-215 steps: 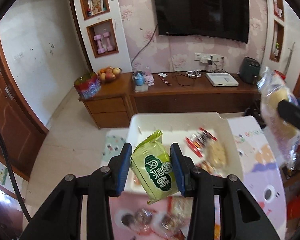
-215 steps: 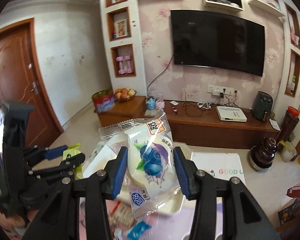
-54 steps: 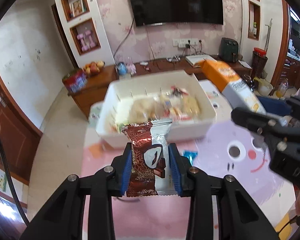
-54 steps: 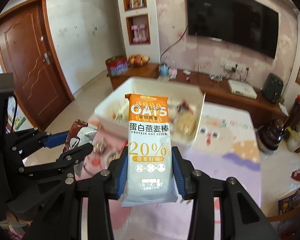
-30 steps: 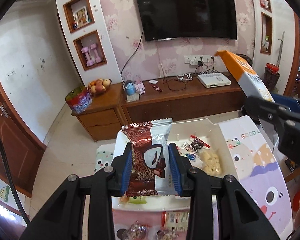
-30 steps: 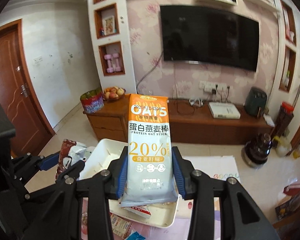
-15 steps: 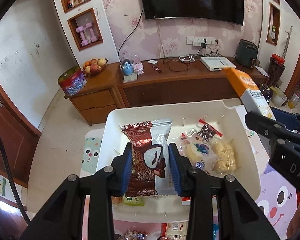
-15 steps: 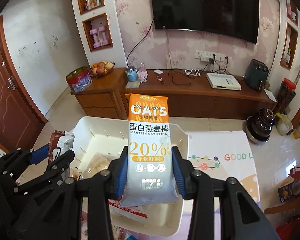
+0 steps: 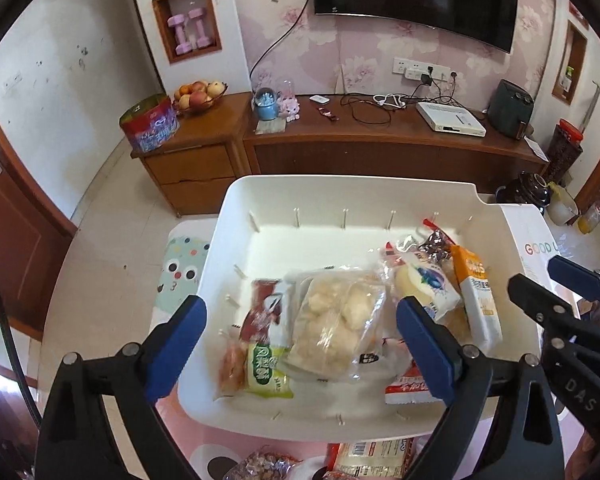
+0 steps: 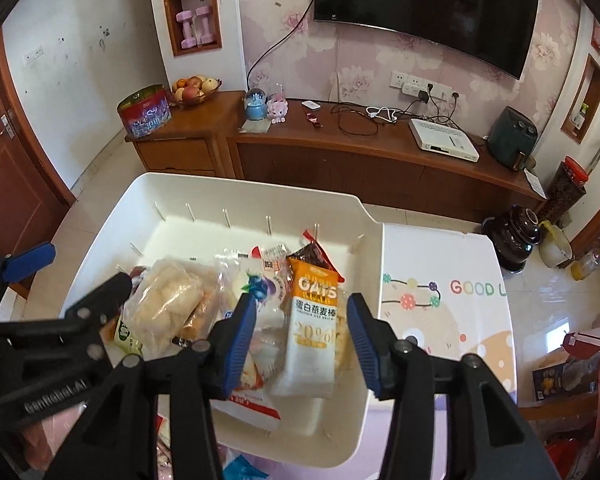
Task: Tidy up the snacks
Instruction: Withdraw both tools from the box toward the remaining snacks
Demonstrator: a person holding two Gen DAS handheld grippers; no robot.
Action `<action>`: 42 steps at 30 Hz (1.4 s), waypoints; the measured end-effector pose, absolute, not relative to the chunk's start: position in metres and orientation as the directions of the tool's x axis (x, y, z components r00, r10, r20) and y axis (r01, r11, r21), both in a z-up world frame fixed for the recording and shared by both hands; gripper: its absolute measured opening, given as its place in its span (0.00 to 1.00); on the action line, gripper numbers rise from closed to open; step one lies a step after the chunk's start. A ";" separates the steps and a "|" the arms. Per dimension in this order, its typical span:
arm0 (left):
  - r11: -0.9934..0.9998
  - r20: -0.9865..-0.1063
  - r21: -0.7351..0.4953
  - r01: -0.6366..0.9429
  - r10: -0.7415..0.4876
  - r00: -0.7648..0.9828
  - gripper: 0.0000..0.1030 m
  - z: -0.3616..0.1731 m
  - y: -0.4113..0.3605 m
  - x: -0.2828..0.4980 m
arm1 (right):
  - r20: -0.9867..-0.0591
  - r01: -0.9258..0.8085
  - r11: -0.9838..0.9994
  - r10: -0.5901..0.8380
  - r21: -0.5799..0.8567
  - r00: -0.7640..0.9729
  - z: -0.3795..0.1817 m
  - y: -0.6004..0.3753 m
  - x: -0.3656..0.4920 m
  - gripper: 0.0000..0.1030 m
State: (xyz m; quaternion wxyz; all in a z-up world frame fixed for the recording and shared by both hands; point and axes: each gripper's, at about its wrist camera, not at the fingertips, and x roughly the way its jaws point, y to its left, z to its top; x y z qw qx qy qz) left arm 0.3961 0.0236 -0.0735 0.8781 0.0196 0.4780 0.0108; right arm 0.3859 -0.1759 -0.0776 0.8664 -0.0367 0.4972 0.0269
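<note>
Both grippers are hanging over the white bin [image 9: 380, 192], which is filling the middle of each frame. The left gripper [image 9: 300, 344] is standing wide open with nothing between its blue pads; below it, in the lower left of the bin, the brown-and-white wafer pack [image 9: 268, 312] is lying loose, blurred in the left view, beside the green pack [image 9: 266, 374] and the clear bag of pale puffs [image 9: 336, 320]. The right gripper [image 10: 302, 344] is also spread open and holding nothing; the orange-and-white oats bar [image 10: 314, 328] is lying between its pads without touching either, propped on other packets at the right side of the bin, next to the blueberry bun [image 10: 260, 284].

At least 2 more packets [image 9: 372, 456] are showing at the bottom edge of the left view, outside the bin on the pink mat [image 9: 204, 452], so sorting is probably not finished.

Risks from here, as I judge them: the oats bar is resting tilted on a loose heap near the bin's right wall, so a pad brushing it on the way up could be tipping it over the rim. The 2 grippers are sitting close side by side, and swinging either toward the mat could be knocking the other. Reaching down for the remaining packets near the bin's front wall could be nudging the bin itself.
</note>
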 end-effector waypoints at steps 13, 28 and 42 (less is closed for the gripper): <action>0.999 -0.821 0.049 -0.001 0.041 0.570 0.93 -0.044 0.034 0.358 | -0.847 -0.072 0.997 0.002 -0.043 0.531 -0.049 -0.175 0.357 0.51; 0.996 -0.745 0.061 0.064 0.002 0.667 0.93 0.027 0.034 0.252 | -0.797 -0.068 0.998 0.034 -0.009 0.602 0.016 -0.188 0.269 0.51; 0.994 -0.680 0.048 0.094 -0.036 0.733 0.93 0.037 0.057 0.150 | -0.778 -0.119 0.991 0.125 0.065 0.616 0.023 -0.183 0.186 0.51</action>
